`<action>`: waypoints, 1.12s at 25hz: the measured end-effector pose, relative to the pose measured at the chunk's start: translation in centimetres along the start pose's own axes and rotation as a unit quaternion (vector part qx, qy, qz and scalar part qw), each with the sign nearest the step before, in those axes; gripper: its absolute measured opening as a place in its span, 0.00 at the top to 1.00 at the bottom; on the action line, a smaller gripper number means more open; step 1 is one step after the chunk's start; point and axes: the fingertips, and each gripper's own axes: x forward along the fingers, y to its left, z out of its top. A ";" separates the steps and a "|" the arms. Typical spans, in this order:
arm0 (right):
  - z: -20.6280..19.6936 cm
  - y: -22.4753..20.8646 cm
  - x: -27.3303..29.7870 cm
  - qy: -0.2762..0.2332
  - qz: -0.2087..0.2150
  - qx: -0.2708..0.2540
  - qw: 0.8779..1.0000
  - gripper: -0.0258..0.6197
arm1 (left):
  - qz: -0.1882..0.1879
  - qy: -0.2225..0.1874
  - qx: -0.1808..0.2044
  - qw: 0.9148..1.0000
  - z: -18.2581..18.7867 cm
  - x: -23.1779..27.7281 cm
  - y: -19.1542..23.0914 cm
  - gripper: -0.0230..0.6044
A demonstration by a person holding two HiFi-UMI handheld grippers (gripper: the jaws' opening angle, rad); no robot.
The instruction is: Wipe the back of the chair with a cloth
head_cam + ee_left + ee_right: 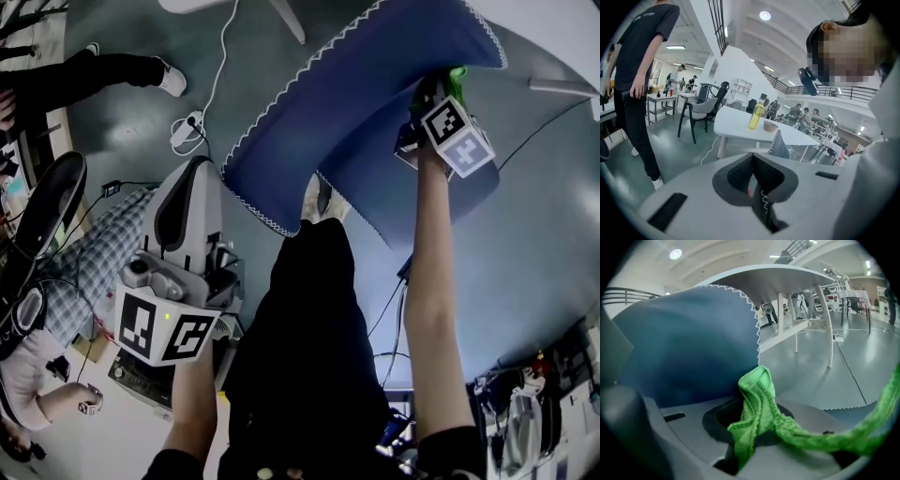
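Note:
The blue chair back [347, 122] with its white zigzag stitched rim fills the upper middle of the head view. My right gripper [436, 98] is at the chair's upper right edge, shut on a green knitted cloth [456, 77]. In the right gripper view the cloth [757, 418] bunches up out of the jaws, close against the blue surface [689, 348]. My left gripper [195, 169] is at the chair's lower left corner. Its jaws stand together on a dark strip of the stitched edge [764, 199], and a stitched flap [780, 145] pokes up beyond them.
A white table [562, 37] stands over the chair's far side. A white cable and plug block [187, 127] lie on the grey floor. A person [637, 70] stands to the left. Another white table [736, 124] carries a yellow bottle [755, 116].

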 end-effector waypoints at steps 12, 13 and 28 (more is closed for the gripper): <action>-4.2 0.1 0.4 0.057 0.000 -0.009 0.998 0.89 | 0.003 -0.004 -0.002 1.000 0.2 -0.7 0.2 0.96; -4.6 0.3 0.4 0.062 0.000 -0.008 0.998 0.89 | 0.004 -0.004 -0.002 1.000 0.2 -0.8 0.3 0.96; -2.2 0.0 -2.6 0.045 -0.013 -0.045 0.998 0.89 | -0.005 -0.016 0.005 1.000 0.7 -1.4 -0.2 0.96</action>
